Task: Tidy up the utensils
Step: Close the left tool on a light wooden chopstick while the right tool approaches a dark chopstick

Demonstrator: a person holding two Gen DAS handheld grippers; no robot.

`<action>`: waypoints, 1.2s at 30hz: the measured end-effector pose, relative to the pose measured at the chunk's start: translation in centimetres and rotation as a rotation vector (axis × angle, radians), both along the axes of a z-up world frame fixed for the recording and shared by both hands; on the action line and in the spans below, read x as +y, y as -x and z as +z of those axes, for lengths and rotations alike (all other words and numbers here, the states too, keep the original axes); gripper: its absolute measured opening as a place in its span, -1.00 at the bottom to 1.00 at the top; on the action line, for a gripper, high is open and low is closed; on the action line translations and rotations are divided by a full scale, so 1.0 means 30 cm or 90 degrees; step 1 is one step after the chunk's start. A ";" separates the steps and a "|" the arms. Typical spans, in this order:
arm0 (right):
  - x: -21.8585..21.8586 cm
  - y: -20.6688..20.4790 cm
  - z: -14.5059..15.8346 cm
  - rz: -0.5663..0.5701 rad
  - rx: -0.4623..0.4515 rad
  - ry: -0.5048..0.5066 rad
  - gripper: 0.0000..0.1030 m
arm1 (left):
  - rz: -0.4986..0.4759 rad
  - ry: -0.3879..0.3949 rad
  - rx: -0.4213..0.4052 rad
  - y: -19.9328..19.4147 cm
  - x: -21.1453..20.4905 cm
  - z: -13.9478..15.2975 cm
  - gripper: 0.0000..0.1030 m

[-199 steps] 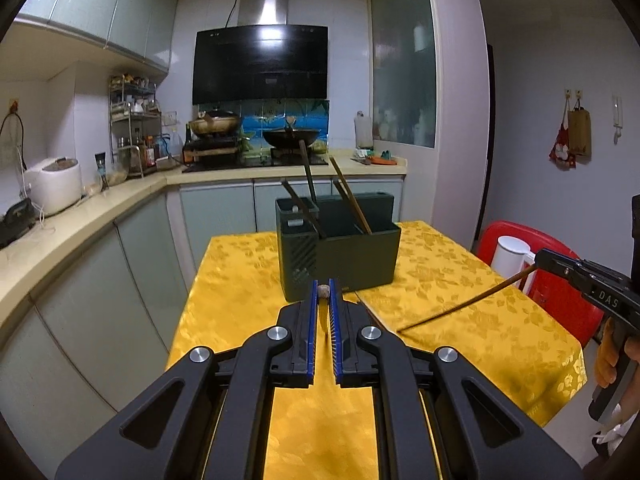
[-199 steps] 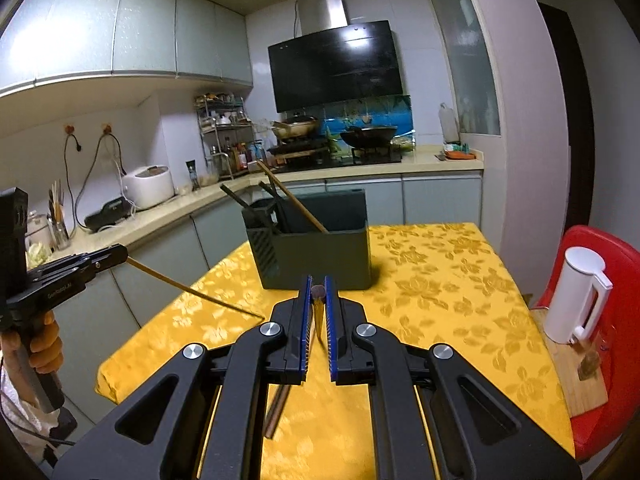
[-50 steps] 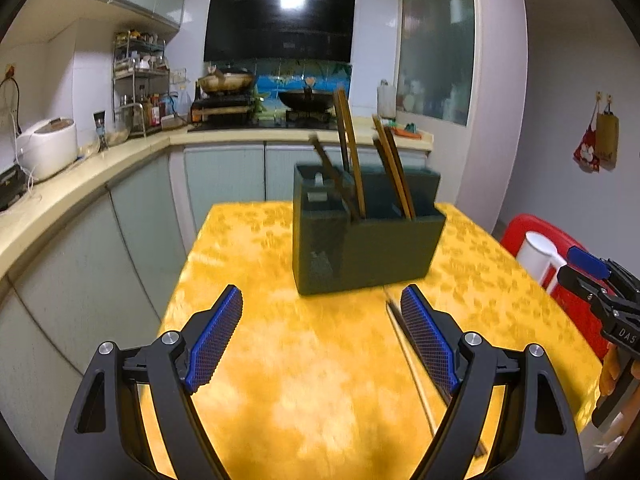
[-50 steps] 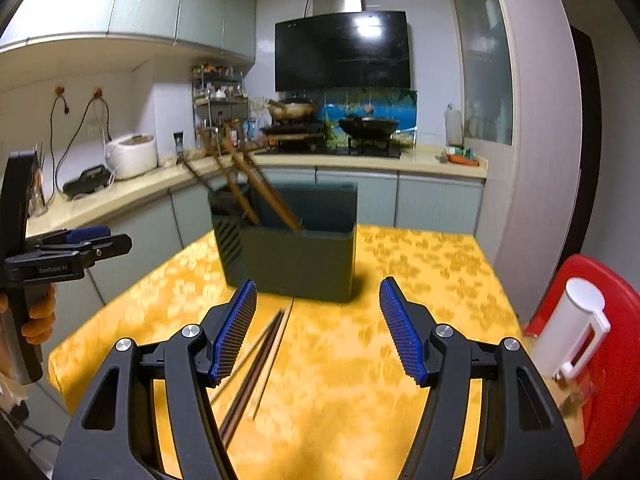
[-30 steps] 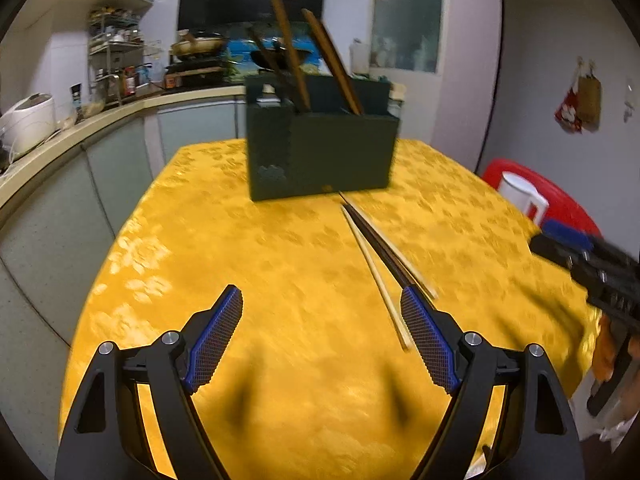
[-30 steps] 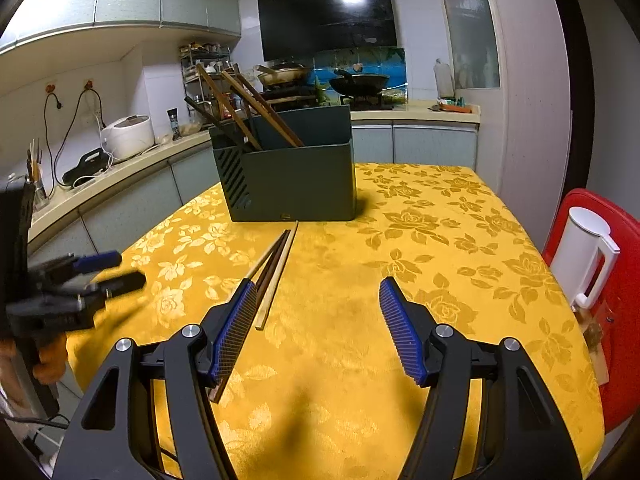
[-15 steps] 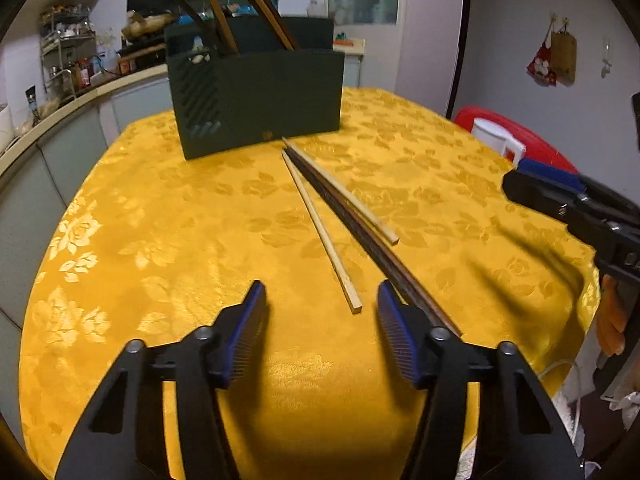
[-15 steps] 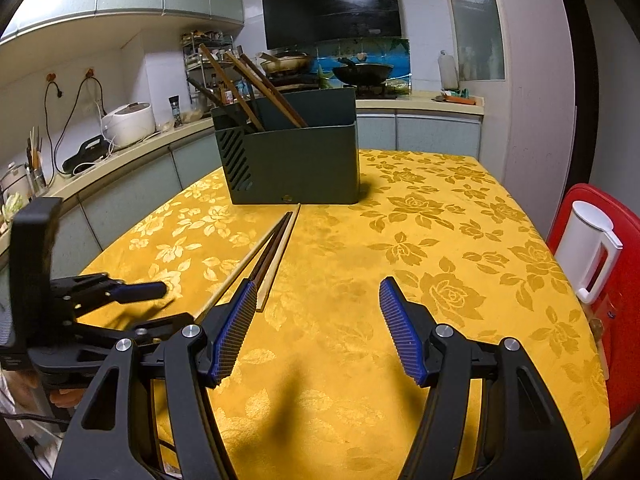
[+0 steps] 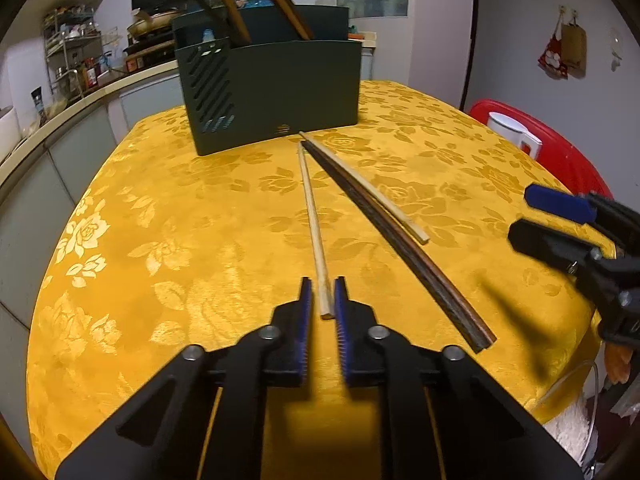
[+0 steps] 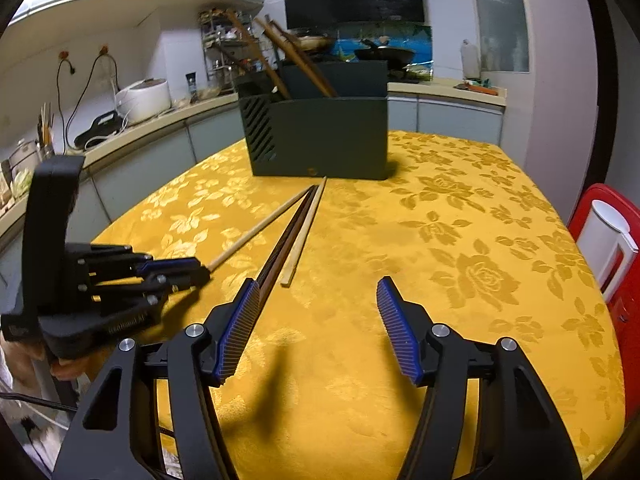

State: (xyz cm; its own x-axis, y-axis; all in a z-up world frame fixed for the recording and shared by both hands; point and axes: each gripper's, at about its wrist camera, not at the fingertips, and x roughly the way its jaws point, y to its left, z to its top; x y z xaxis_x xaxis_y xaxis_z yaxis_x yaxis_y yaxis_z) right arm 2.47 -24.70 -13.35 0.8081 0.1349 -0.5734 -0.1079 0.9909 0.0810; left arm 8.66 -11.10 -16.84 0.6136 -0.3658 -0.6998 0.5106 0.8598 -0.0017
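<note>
A dark green utensil holder stands at the far end of the yellow tablecloth, with several chopsticks leaning in it. In front of it lie a light chopstick, a dark pair and a second light chopstick. My left gripper is shut on the near end of the first light chopstick, low over the cloth. My right gripper hovers over the near end of the dark pair. Its jaws are closing, with nothing pressed between the pads.
A white jug sits on a red stool past the table's right edge. A kitchen counter with a rice cooker runs along the left. The table's near edge lies just below both grippers.
My left gripper dropped towards the table and went from wide open to shut on the light chopstick's near end. My right gripper sank a little and its jaws narrowed slightly.
</note>
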 end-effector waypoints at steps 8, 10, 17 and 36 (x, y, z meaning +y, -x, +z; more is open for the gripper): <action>0.033 -0.094 -0.037 0.014 0.044 0.023 -0.13 | 0.015 0.000 -0.002 -0.018 0.025 -0.002 -0.86; 0.034 -0.113 -0.040 0.015 0.049 0.019 -0.15 | 0.021 0.002 0.001 -0.025 0.034 -0.001 -0.86; 0.058 -0.143 -0.042 0.025 0.069 0.013 -0.20 | 0.027 -0.003 -0.004 -0.024 0.040 -0.002 -0.86; 0.109 0.054 -0.074 0.089 0.087 0.010 -0.21 | 0.033 -0.001 0.001 -0.020 0.064 -0.002 -0.86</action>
State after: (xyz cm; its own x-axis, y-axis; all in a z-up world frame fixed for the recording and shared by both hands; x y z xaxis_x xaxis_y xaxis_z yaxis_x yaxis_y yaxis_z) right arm 0.85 -21.44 -15.56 0.6967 0.2303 -0.6794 -0.2337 0.9683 0.0886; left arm 9.25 -9.19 -16.90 0.6307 -0.3327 -0.7011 0.4654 0.8851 -0.0014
